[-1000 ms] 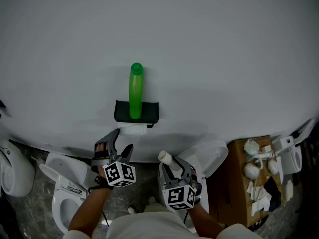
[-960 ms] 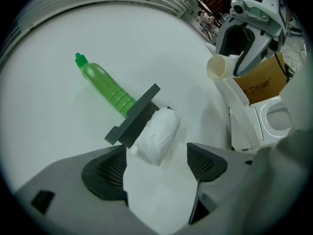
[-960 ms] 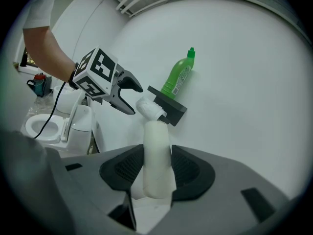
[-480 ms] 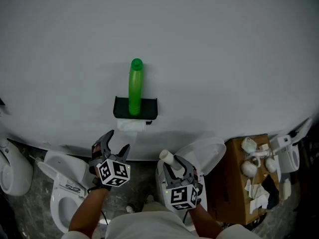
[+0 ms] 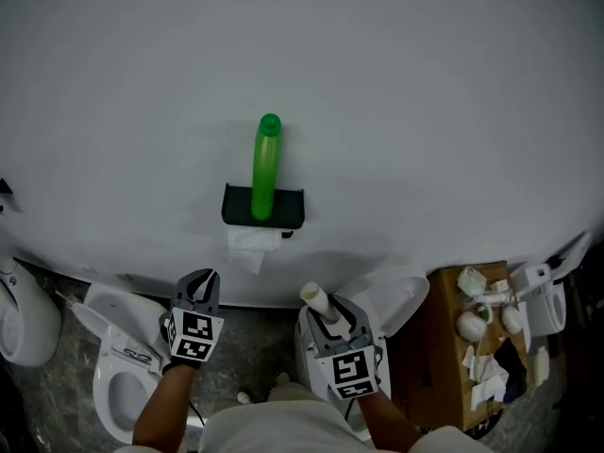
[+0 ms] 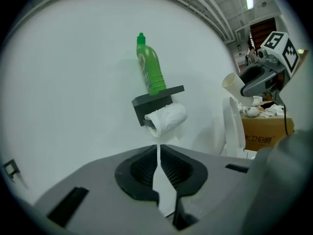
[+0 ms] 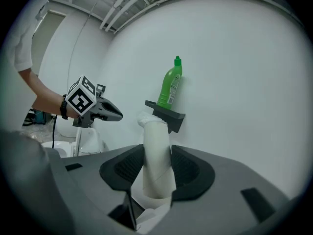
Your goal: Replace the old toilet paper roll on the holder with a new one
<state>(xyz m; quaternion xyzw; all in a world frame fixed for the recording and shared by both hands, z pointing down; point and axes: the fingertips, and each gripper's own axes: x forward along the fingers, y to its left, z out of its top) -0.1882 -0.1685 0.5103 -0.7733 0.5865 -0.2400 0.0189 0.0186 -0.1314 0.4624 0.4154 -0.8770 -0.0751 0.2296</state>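
Cardboard fills the jaws of my right gripper (image 7: 156,168): they are clamped on a pale cardboard tube (image 7: 157,148), pads pressing its two sides, and its far end sticks out past the fingertips, up towards the wall (image 5: 425,111). My left gripper (image 6: 159,168) has just been closing. Its jaws now stand almost together, with only a thin slit left and nothing caught between them.

Ahead of both pairs of jaws and higher up, a black holder (image 6: 145,106) is fixed to the white wall. The toilet paper roll (image 6: 168,119) hangs under it, rumpled, with a loose tail drooping down. That tail is well clear of my left fingertips. The tip of the tube in my right jaws points at the roll but stays apart from it. A green bottle (image 6: 151,72) stands upright on top of the holder. Below my left jaws sits a white toilet (image 5: 113,333), and off beyond my right jaws a cardboard box (image 5: 444,347) holds scraps of white paper.
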